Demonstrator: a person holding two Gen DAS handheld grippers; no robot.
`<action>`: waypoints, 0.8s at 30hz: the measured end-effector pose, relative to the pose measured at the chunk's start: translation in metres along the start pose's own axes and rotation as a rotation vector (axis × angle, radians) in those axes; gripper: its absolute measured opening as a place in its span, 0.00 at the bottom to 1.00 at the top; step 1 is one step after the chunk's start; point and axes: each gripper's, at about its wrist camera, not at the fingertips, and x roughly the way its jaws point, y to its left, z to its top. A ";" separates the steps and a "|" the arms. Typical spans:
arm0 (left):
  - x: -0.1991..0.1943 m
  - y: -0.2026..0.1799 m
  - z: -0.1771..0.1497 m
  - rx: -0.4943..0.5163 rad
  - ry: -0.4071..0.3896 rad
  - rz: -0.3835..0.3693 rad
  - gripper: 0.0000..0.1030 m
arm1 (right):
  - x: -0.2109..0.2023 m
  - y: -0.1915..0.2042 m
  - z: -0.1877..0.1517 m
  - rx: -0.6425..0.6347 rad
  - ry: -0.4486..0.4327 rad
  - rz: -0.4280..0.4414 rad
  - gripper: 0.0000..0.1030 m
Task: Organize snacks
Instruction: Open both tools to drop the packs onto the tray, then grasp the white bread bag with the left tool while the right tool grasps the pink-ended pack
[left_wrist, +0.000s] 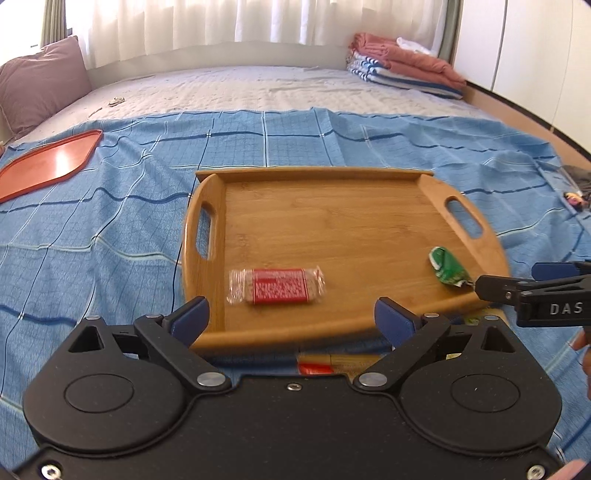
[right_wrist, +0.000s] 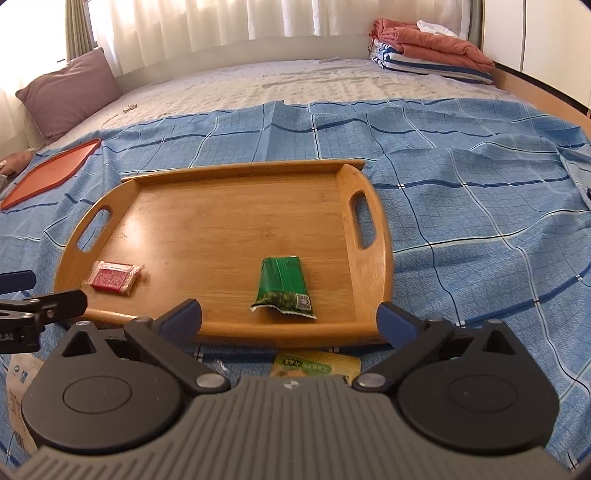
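The left hand-held gripper (left_wrist: 291, 319) has its blue-padded jaws spread wide with nothing between them, poised over the near rim of a wooden tray. The right hand-held gripper (right_wrist: 290, 321) is just as wide and just as empty, over the same near rim further to the right.

Beneath everything is a bed (left_wrist: 258, 88) with a pale quilted cover, and a blue checked cloth (left_wrist: 92, 229) is spread over its near half. A mauve pillow (left_wrist: 37, 85) leans at the far left, and a stack of folded blankets (left_wrist: 402, 70), pink over blue stripes, sits at the far right corner.

The wooden tray (left_wrist: 332, 206) lies flat on the blue cloth, with a cut-out handle at each end. A red-orange lid (left_wrist: 48, 166) lies on the cloth well to the tray's left.

Two snacks rest inside the tray, near its front edge and well apart. A red snack in a clear wrapper (left_wrist: 277, 291) lies towards the left end. A green packet (right_wrist: 284, 288) lies towards the right end, its crumpled end nearest the right hand-held gripper.
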 end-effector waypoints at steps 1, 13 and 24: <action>-0.005 0.001 -0.003 -0.003 -0.004 -0.004 0.94 | -0.003 0.001 -0.002 -0.005 -0.009 -0.006 1.00; -0.049 0.010 -0.046 -0.041 -0.049 -0.052 0.96 | -0.041 0.002 -0.049 -0.046 -0.092 -0.030 1.00; -0.065 0.008 -0.097 -0.030 -0.116 -0.026 0.97 | -0.066 0.004 -0.108 -0.069 -0.207 0.029 1.00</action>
